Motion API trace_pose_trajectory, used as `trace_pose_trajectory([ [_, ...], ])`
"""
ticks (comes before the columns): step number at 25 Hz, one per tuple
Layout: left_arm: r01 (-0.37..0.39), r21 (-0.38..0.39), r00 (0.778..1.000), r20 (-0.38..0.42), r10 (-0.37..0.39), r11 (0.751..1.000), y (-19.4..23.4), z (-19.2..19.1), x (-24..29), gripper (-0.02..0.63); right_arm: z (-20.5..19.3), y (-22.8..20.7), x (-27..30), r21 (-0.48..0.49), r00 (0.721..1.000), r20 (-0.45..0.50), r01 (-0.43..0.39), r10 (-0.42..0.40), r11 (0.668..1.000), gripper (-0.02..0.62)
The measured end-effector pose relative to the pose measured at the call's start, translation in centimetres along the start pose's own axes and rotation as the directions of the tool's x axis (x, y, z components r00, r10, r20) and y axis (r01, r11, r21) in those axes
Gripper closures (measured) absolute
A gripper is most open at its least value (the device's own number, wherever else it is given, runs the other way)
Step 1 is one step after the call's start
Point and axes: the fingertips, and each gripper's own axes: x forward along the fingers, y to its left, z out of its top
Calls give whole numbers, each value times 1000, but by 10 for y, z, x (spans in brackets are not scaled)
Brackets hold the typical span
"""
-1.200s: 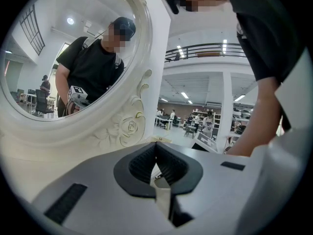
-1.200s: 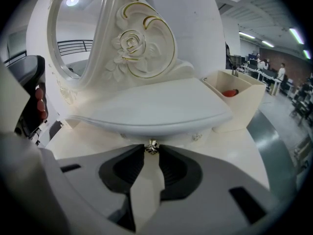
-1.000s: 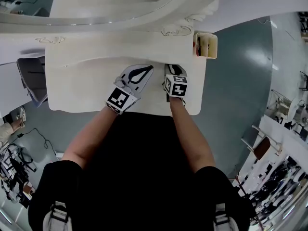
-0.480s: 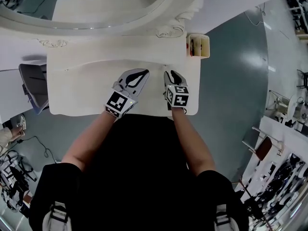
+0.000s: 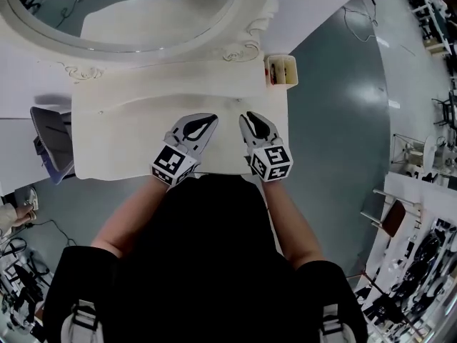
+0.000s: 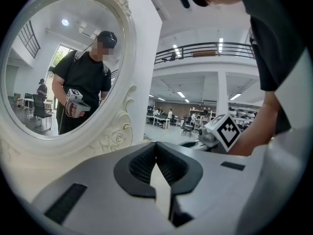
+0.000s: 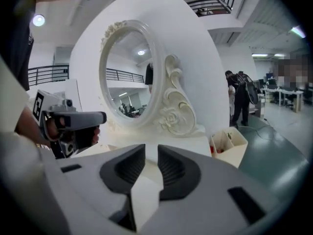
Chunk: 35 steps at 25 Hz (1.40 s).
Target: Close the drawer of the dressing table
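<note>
The white dressing table (image 5: 121, 131) stands before me, its oval mirror (image 5: 121, 9) at the back. No drawer front shows in any view; the tabletop's front edge and my body hide that side. My left gripper (image 5: 213, 118) hovers over the middle of the top, its jaws (image 6: 156, 145) shut with nothing in them. My right gripper (image 5: 245, 116) hangs beside it, to the right, over the front part of the top. Its jaws (image 7: 151, 148) have just been closing and stand a narrow gap apart, with nothing between them.
A small cream organiser box (image 5: 280, 70) with red items sits at the table's rear right corner, also in the right gripper view (image 7: 230, 143). A grey chair (image 5: 46, 145) stands left of the table. Grey floor lies to the right, where a person (image 7: 239, 99) stands.
Both grippers have risen and drawn back toward my body, the right one farther. The right gripper now points more level, so more of its jaws shows ahead of its marker cube.
</note>
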Motion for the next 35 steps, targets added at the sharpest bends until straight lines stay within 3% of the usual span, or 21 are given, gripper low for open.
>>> trace_pose_trajectory([
  [8, 24, 15, 999, 36, -24, 1000, -22, 44, -23, 612, 75, 46, -58, -53, 985, 164, -45, 53, 998, 535],
  [21, 42, 90, 985, 166, -57, 995, -45, 120, -63, 612, 149, 105, -110, -229, 956, 271, -48, 112, 972, 583],
  [35, 42, 134, 980, 186, -67, 990, -41, 140, -68, 612, 173, 111, -115, -237, 947, 297, -53, 125, 970, 594],
])
